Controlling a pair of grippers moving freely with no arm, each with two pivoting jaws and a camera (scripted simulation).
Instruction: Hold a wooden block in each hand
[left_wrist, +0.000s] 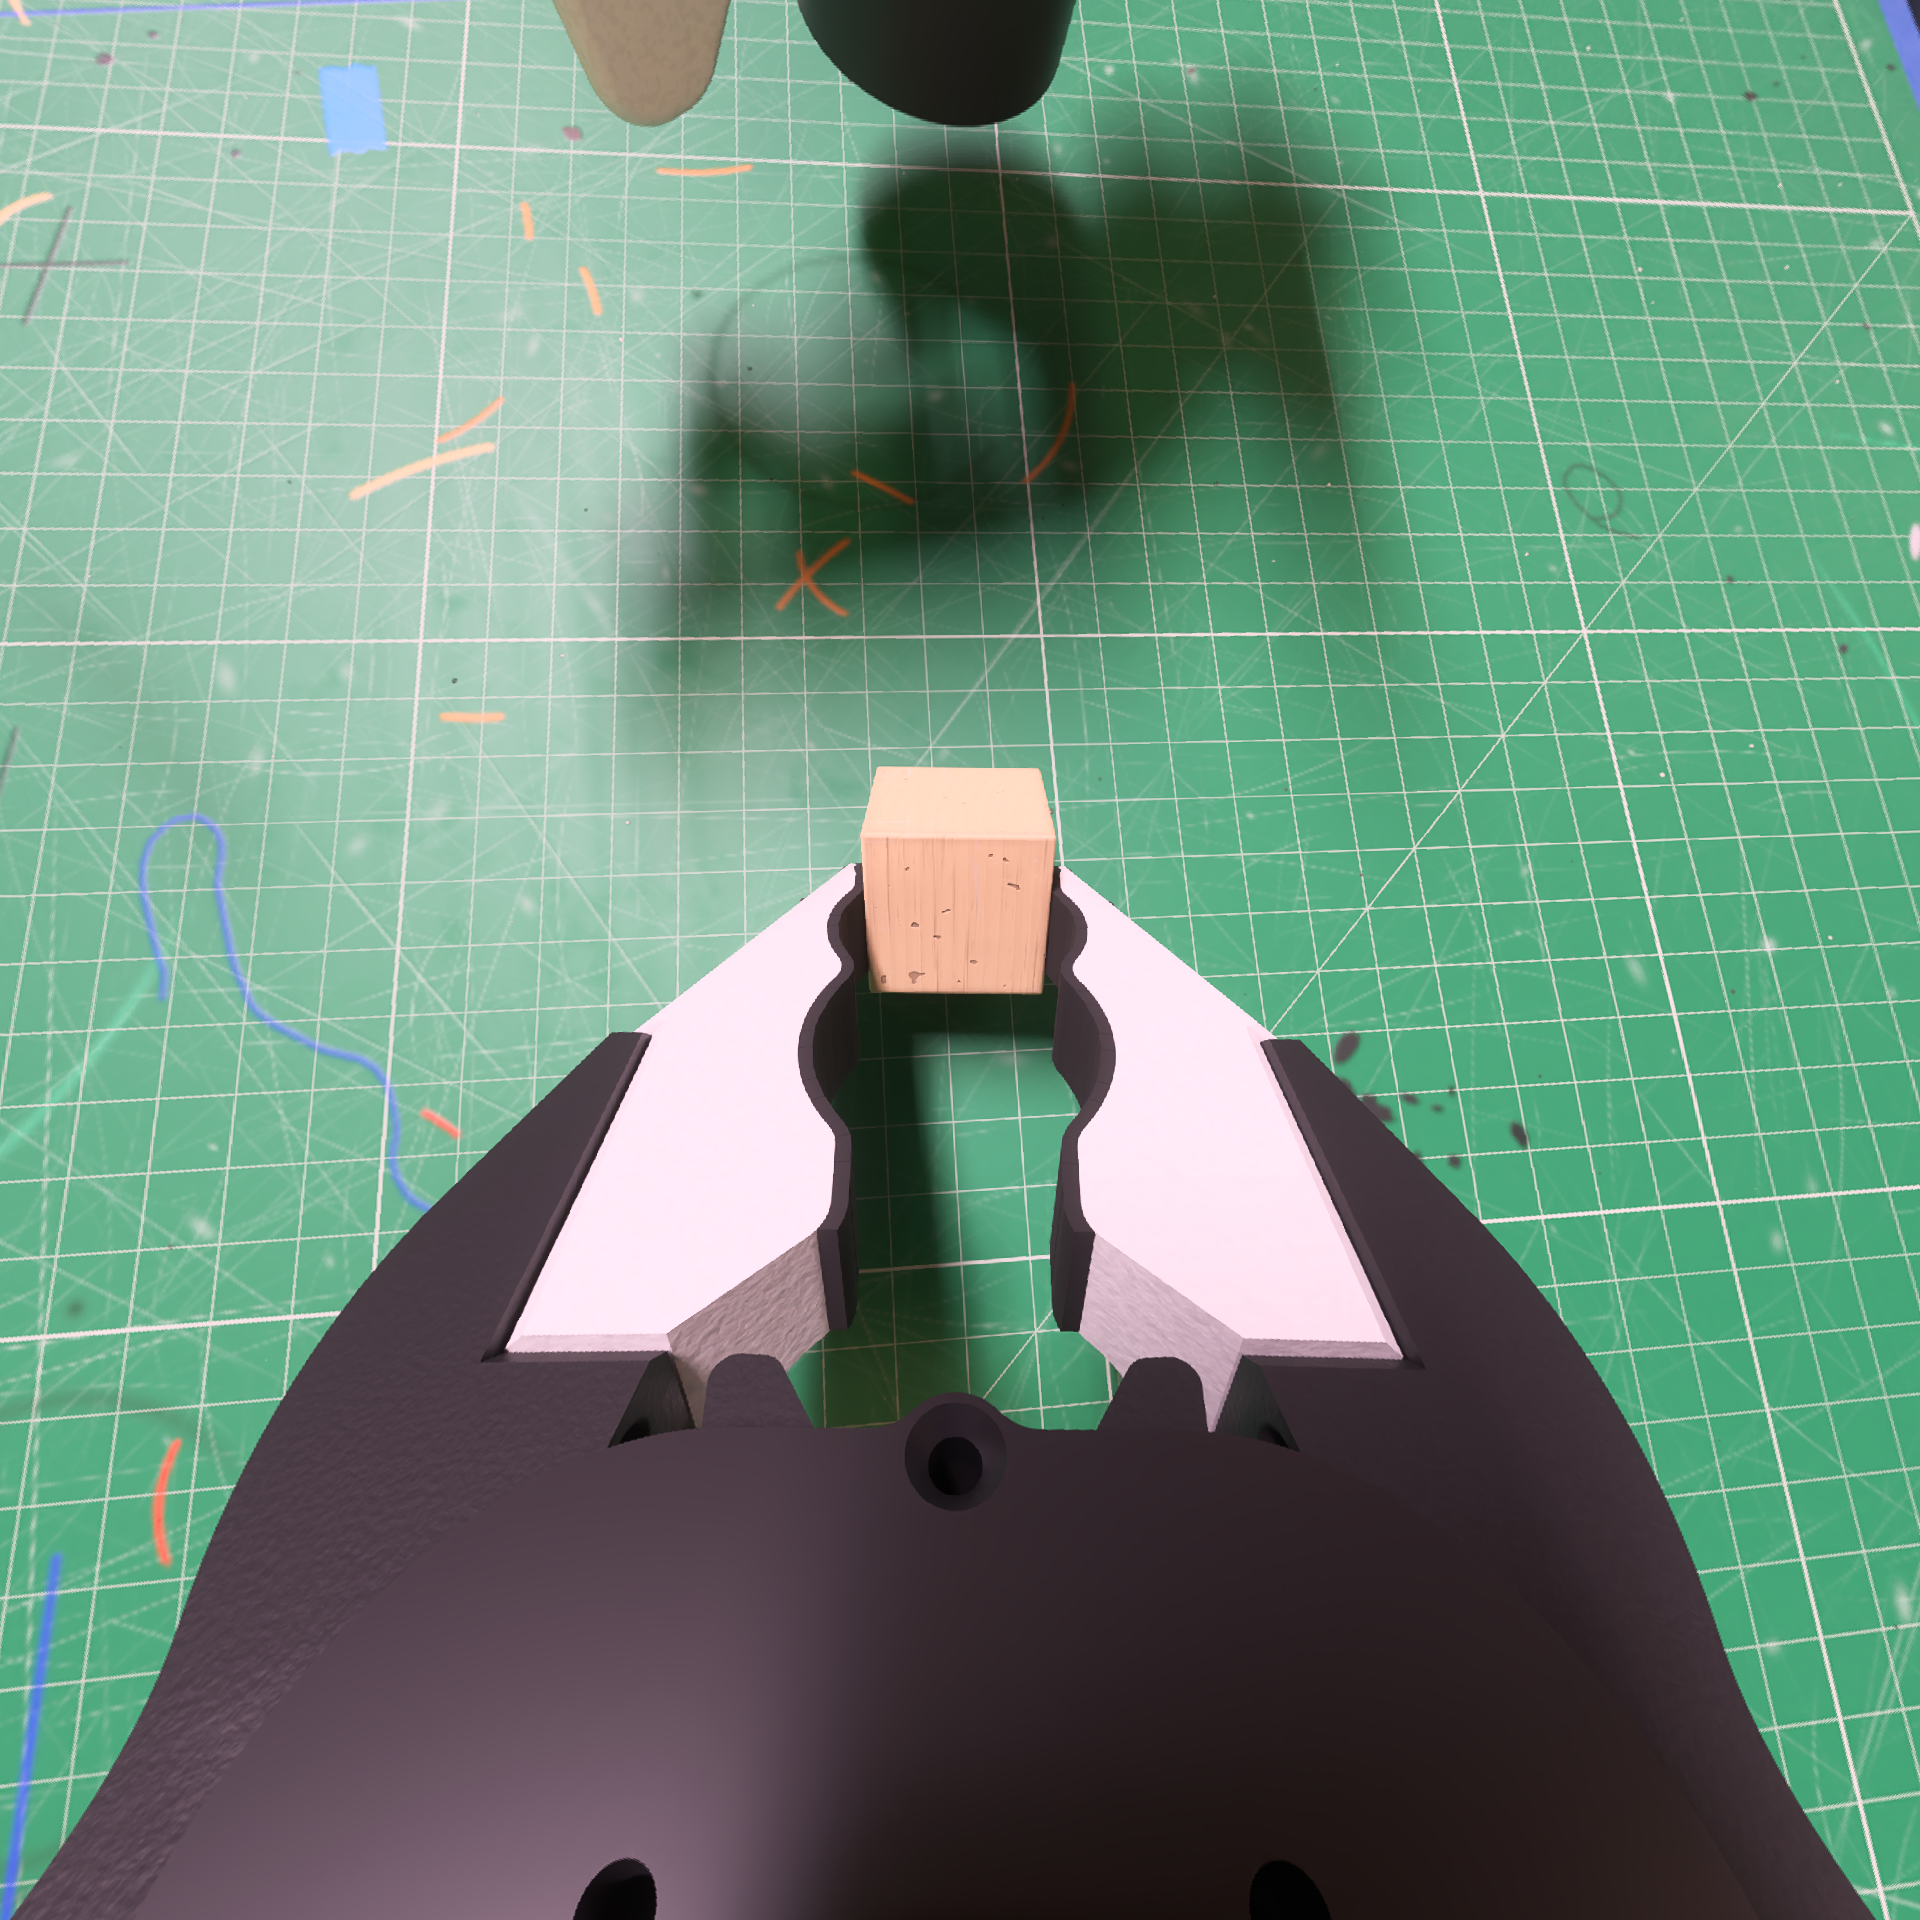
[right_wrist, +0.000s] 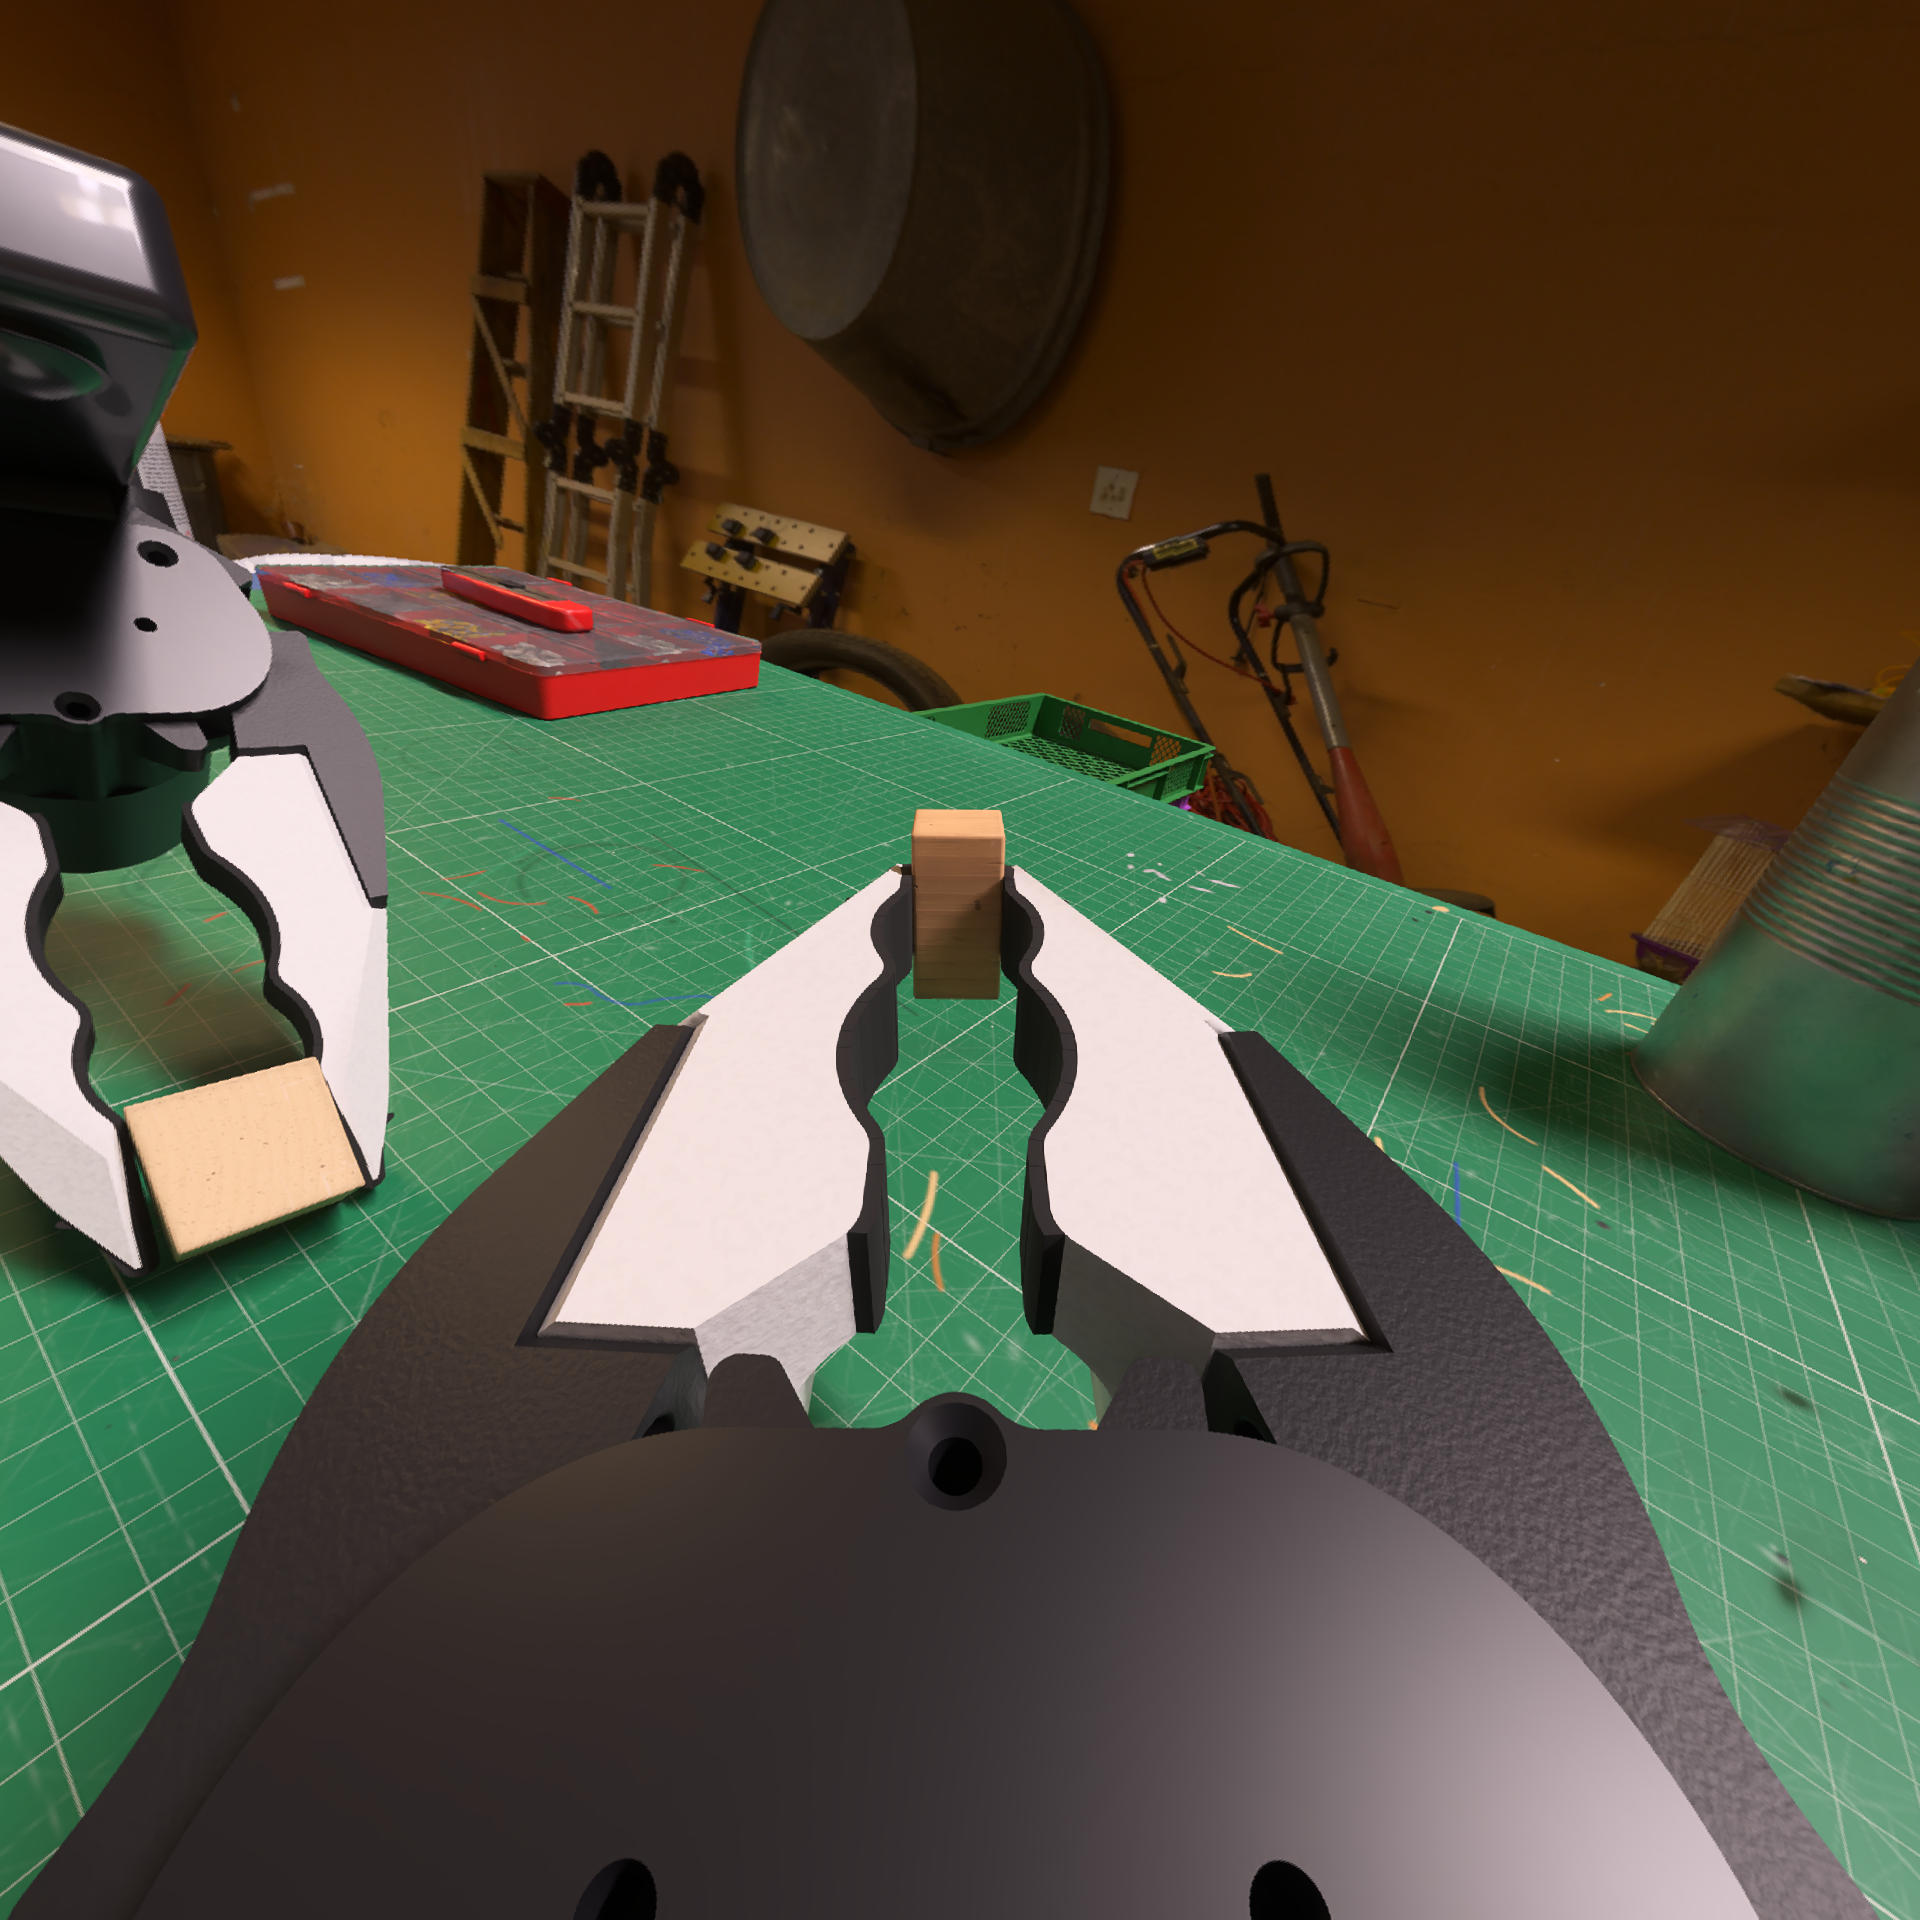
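In the left wrist view, the left hand-held gripper is clamped on a pale wooden cube, pinched between its white fingertips and lifted clear of the green gridded bench; the cube's shadow falls on the mat beneath. A dark cylinder shows at the far edge.

In the right wrist view, the right hand-held gripper is clamped on a narrow wooden block, held upright at its fingertips above the bench. To the near left, the left hand-held gripper grips its cube. A red case lies at the far left, and a green metal cone stands at the right.
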